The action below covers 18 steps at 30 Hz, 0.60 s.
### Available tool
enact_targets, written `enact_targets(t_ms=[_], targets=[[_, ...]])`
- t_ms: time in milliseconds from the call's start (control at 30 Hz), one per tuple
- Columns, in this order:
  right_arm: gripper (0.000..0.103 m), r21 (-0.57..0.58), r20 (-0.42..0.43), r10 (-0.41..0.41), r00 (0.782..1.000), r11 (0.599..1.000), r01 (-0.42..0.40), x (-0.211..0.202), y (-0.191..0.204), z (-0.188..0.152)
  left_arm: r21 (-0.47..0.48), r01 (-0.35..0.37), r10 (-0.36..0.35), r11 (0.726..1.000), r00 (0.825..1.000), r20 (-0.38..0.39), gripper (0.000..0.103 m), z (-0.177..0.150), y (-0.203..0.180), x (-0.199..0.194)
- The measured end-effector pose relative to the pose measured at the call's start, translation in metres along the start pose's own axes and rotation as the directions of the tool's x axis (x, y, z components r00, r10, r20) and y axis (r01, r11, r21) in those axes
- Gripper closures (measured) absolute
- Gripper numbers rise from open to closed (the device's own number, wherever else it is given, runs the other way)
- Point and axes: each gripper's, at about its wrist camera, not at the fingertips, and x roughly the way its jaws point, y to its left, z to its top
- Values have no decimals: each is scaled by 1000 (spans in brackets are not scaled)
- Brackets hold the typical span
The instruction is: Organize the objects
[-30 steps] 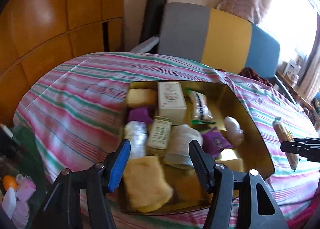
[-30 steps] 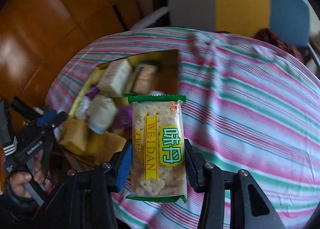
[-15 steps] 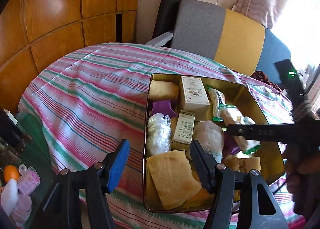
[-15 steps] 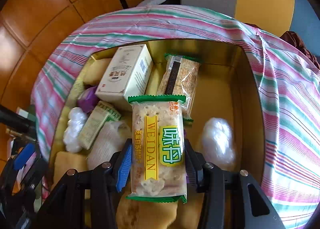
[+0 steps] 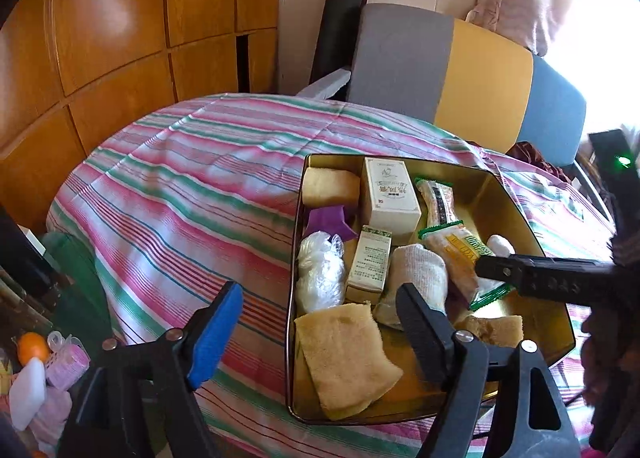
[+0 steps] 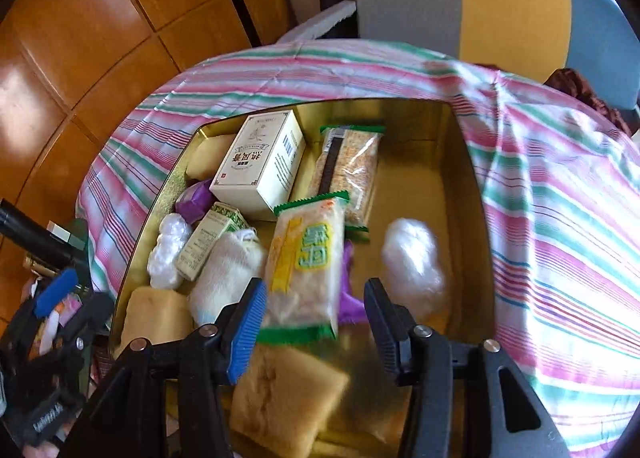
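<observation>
The right tongs [image 6: 316, 318] are released, jaws spread wide over the gold tin [image 6: 460, 161]. The cracker packet [image 6: 306, 258], green-edged with a yellow stripe, sits between them but looks free of both pads; it is blurred and tilted, its near end over the purple wrapper [image 6: 352, 298] and its far end by the white box [image 6: 260, 165]. In the left wrist view the same packet [image 5: 460, 254] lies slanted inside the tin, just under the right tongs' tip.

The left tongs [image 5: 320, 318] are also released and carry nothing, hanging at the tin's near-left edge above the striped tablecloth [image 5: 180, 197].

Around the packet the tin holds a second clear snack packet [image 6: 352, 169], a small green carton [image 6: 208, 238], a white cloth roll [image 6: 228, 278], 2 white plastic bundles [image 6: 412, 258] and yellow sponges [image 6: 280, 398]. The table [image 6: 560, 217] carries the tin.
</observation>
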Motion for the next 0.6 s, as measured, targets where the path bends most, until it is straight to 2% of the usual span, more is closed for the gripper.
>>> enact_targets(t_ms=[200, 267, 433, 533, 600], targets=[[50, -24, 76, -84, 994, 996, 86, -32, -4, -26, 28, -10, 9, 1000, 999, 37, 8, -2, -15, -14], [48, -15, 109, -109, 988, 994, 111, -44, -7, -37, 37, -12, 10, 999, 999, 52, 0, -4, -21, -20], [47, 20, 213, -198, 957, 980, 198, -70, -7, -61, 52, -15, 9, 999, 995, 104, 0, -7, -32, -37], [47, 48, 263, -237, 935, 971, 232, -82, -9, -78, 64, -37, 29, 997, 992, 125, 0, -10, -39, -46], [47, 64, 276, -248, 929, 969, 240, -84, -11, -85, 71, -39, 29, 997, 990, 142, 0, -14, -42, -52]])
